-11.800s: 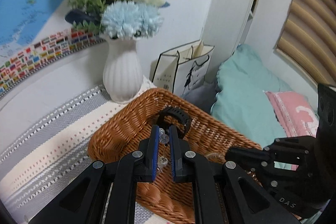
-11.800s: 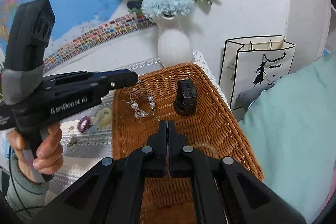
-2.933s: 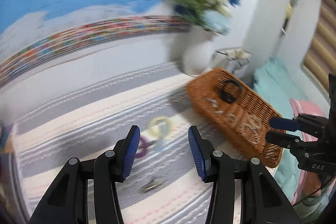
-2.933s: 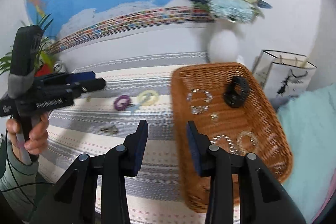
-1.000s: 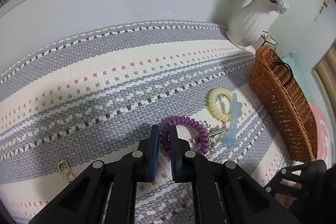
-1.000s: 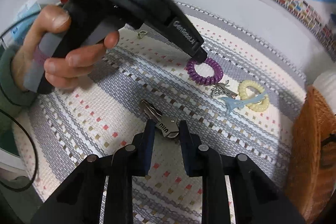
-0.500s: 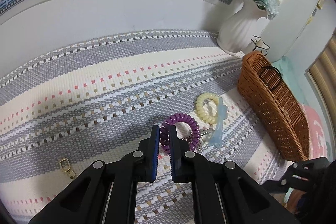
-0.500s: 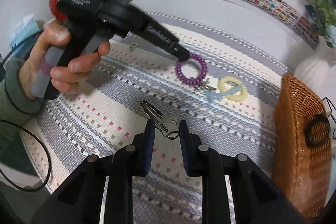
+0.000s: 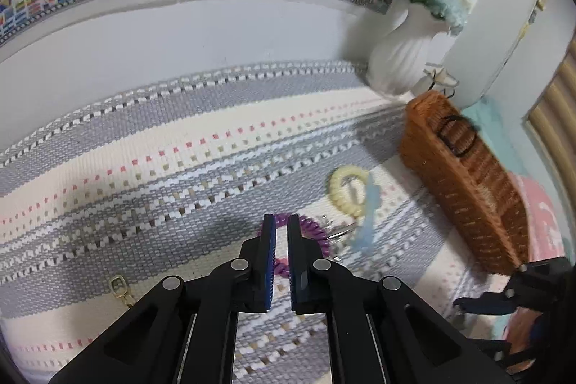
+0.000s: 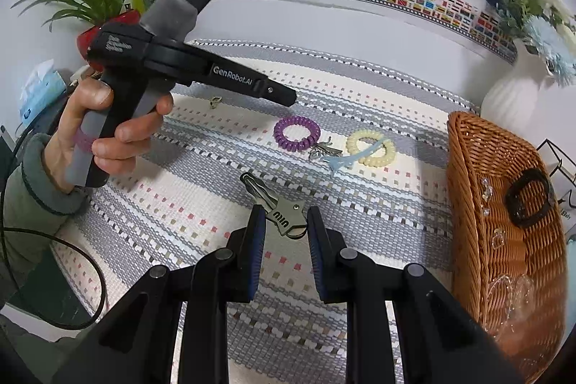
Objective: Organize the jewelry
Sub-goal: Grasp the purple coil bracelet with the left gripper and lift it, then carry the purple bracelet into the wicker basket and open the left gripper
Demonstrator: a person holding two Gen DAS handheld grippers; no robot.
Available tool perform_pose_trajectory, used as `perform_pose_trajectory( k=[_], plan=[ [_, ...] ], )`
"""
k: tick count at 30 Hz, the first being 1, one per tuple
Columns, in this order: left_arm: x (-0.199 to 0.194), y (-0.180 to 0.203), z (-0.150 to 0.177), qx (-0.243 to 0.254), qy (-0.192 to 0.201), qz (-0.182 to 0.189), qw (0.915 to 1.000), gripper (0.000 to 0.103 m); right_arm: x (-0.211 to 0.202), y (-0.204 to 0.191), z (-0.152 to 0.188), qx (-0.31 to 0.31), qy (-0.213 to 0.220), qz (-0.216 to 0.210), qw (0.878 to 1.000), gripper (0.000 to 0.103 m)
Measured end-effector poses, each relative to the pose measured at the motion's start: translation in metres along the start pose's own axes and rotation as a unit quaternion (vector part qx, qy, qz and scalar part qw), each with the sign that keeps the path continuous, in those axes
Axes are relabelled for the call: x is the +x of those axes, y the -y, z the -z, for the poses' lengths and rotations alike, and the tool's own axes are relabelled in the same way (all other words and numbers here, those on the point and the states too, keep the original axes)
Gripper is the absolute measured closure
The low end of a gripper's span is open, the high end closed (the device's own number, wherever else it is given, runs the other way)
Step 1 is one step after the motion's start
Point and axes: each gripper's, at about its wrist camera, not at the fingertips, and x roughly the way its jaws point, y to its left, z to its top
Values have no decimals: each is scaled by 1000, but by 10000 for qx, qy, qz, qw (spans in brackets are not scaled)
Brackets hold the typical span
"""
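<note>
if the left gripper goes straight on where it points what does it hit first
Most likely the purple coil on the mat, just past the shut left gripper; depth is unclear.

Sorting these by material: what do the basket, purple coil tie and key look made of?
Basket: woven wicker or rattan, matte orange-brown, with visible weave. Purple coil tie: probably smooth plastic, glossy spiral loops. Key: metal, dull silver-grey, stamped lettering on its head.
</note>
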Motion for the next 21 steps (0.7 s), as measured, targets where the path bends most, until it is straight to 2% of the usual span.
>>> perform_pose_trajectory(
  k=[2, 8, 12, 14, 18, 21],
  plan=[
    [13, -1, 1, -28, -221, 48, 9997, 90, 2, 5, -1, 94, -21, -127, 9999, 78],
    [29, 4, 3, 131, -374, -424, 9983, 88, 9, 13, -1, 264, -77, -261, 9993, 78],
    [34, 18, 8, 507, -270, -790, 9952, 89, 11, 14, 0, 271, -85, -260, 9993, 78],
    [36, 25, 10, 648, -229, -965, 9930, 92, 11, 14, -1, 287, -71, -260, 9992, 78],
    [29, 32, 8, 681, -64, -922, 9934, 93, 4, 17, -3, 410, 19, -219, 9989, 78],
    [6, 36, 3, 625, 185, -625, 9959, 93, -12, 25, -5, 558, 199, -206, 9980, 78]
  ],
)
